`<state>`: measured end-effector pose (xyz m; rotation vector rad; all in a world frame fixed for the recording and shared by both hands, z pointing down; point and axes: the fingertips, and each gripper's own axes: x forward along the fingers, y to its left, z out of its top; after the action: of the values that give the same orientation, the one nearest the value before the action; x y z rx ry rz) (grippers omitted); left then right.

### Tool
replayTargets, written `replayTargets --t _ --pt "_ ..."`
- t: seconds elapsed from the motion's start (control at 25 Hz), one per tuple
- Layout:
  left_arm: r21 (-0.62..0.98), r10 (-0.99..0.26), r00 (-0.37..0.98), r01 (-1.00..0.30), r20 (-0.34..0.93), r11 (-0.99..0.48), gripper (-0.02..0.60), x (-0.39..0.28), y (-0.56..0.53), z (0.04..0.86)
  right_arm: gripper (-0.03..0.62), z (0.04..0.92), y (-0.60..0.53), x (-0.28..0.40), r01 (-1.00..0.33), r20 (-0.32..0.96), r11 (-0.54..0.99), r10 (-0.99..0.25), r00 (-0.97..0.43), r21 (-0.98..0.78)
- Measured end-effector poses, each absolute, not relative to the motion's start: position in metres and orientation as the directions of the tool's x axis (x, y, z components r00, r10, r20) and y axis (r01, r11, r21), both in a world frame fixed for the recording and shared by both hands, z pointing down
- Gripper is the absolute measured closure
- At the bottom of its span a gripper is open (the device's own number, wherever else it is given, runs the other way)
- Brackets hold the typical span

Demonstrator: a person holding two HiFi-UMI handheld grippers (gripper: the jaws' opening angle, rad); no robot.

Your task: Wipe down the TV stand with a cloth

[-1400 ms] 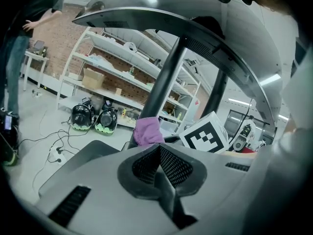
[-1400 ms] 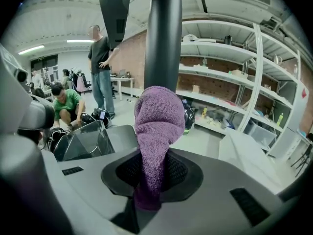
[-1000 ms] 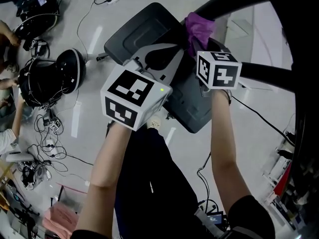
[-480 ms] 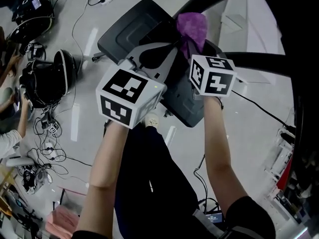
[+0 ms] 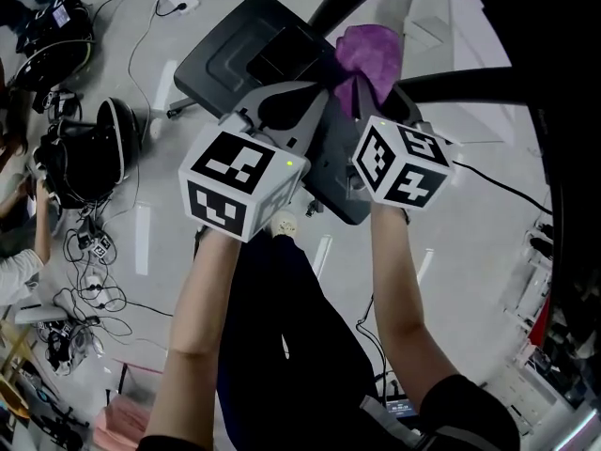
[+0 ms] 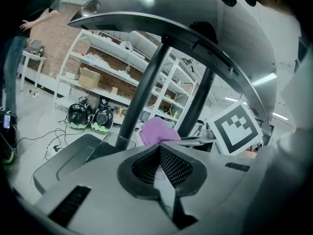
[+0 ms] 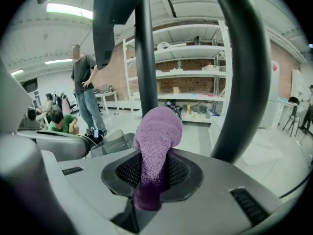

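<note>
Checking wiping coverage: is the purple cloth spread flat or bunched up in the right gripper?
Bunched. The right gripper pinches the purple cloth, which bulges past its jaws as a rounded wad.

We hold both grippers above stand base (image 5: 235, 59). Cloth (image 5: 366, 54) sits between right gripper (image 7: 154, 170) jaws, over base's right edge, beside poles (image 7: 145, 58). Left gripper (image 6: 159, 148) just left of cloth, over base's middle. Helmets (image 5: 94, 158) on floor left of base; shelving (image 7: 195, 77) behind base.

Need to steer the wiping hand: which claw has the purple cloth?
The right claw, shut on the purple cloth; the left claw is shut on nothing.
</note>
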<state>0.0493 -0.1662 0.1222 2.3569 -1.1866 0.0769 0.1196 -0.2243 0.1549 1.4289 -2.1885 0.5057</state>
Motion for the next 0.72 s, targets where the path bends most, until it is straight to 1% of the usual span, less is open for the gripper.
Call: replayTargets --t 0.24,0.36,0.48,0.6,0.72 --pt "0.384 -0.739 0.637 -0.752 0.218 -0.535 0.577 0.062 -0.169 0.092 0.494 0.091 -0.225 0.139 -0.951 0.43 0.278 -0.848 -0.309 -0.136" --pt "0.391 -0.737 0.653 -0.733 0.174 -0.557 0.577 0.069 -0.177 0.071 0.494 0.058 -0.229 0.153 -0.959 0.346 0.206 -0.901 -0.264 -0.196" --pt "0.417 -0.733 0.67 -0.703 0.119 -0.576 0.577 0.074 -0.184 0.052 0.494 0.034 -0.235 0.161 -0.954 0.269 0.167 -0.934 -0.234 -0.249" --pt "0.434 -0.728 0.679 -0.686 0.094 -0.583 0.577 0.077 -0.189 0.043 0.495 0.021 -0.241 0.166 -0.943 0.229 0.151 -0.947 -0.224 -0.298" --pt "0.422 -0.719 0.687 -0.686 0.104 -0.593 0.577 0.082 -0.193 0.044 0.494 0.012 -0.245 0.177 -0.933 0.199 0.126 -0.959 -0.202 -0.336"
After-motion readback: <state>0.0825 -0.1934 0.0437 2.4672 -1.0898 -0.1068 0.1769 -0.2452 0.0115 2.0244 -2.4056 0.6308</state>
